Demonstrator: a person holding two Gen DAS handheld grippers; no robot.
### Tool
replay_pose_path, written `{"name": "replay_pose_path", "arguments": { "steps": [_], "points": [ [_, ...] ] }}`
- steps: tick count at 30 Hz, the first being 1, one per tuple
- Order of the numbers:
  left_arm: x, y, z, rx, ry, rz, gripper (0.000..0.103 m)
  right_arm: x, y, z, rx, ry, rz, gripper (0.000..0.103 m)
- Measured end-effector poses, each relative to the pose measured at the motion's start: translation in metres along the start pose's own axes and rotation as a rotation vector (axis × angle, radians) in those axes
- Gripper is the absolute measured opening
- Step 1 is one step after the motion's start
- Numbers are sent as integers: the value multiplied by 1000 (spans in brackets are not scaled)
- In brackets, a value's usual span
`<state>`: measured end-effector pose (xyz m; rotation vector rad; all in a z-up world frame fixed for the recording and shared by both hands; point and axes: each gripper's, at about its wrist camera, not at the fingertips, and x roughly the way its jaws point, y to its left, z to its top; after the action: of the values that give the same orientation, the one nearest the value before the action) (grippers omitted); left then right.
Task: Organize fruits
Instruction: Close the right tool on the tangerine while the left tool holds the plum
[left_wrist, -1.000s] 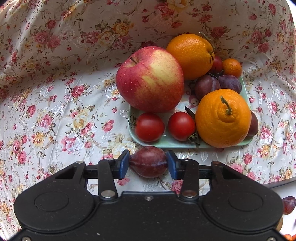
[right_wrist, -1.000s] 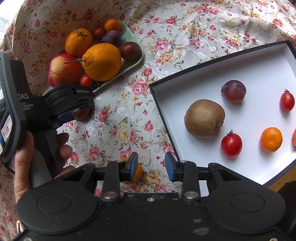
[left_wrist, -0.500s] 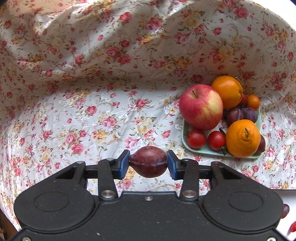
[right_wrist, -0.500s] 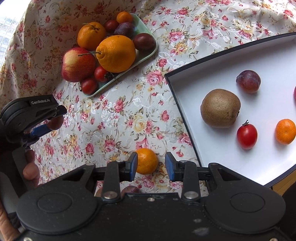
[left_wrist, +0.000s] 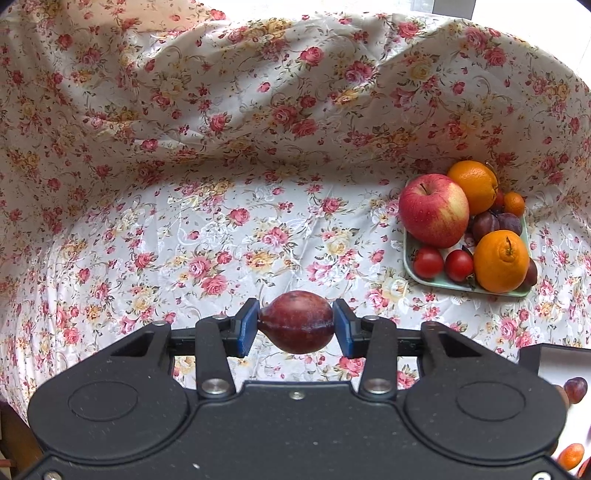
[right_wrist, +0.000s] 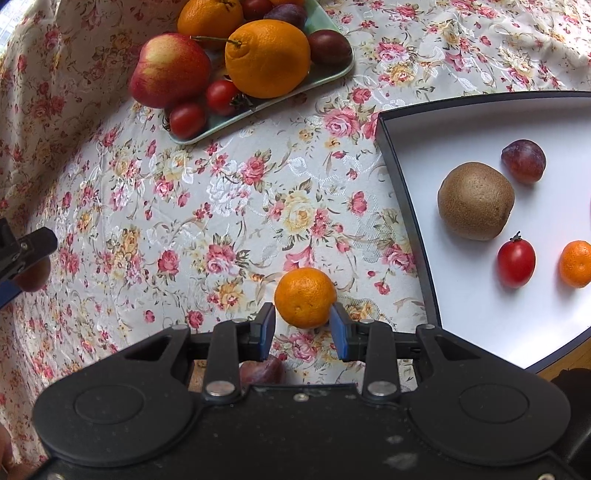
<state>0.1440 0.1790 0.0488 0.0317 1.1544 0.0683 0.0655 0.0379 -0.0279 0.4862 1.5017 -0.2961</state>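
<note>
Tabletop under a rose-print cloth (right_wrist: 229, 206), cloth rucked up behind. Far left in the right wrist view: green tray (right_wrist: 332, 70) heaped with apple (right_wrist: 170, 70), oranges, cherry tomatoes, plums. Right: white-floored box (right_wrist: 480, 295) with dark rim, holding kiwi (right_wrist: 475, 201), plum, cherry tomato, mandarin, well apart from one another.

Step in hand, as I judge it: moving fruit into the box.

Left gripper (left_wrist: 295, 328): pads pinching a dark red plum (left_wrist: 295, 321) by its two ends, carried clear above the cloth; the box corner shows at that view's near right. Next it needs carrying right, over the rim, to a bare patch.

Right gripper (right_wrist: 302, 332): pointing down, jaws spread, straddling a loose mandarin (right_wrist: 304, 297) lying on the cloth near the box. Right pad looks to touch it, left pad stands off. Not gripped. Next: lower, centre, close.
</note>
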Motion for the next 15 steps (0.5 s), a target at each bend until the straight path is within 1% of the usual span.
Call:
{"name": "replay_pose_path", "arguments": {
  "steps": [3,5,6,9,15],
  "points": [
    [7,4,0,-7,24,-11,51,11,9,-4,-37,12,-59,36],
    [9,5,0,-8,37,-32,51,20,15,-4,-43,25,-85,36],
    [10,6,1,-10,41,-42,51,23,17,-4,-48,26,-107,38],
    [9,7,2,-13,41,-58,51,30,23,-4,-70,19,-138,40],
    [10,6,3,4,49,-78,51,52,30,-3,-70,52,-183,40]
  ]
}}
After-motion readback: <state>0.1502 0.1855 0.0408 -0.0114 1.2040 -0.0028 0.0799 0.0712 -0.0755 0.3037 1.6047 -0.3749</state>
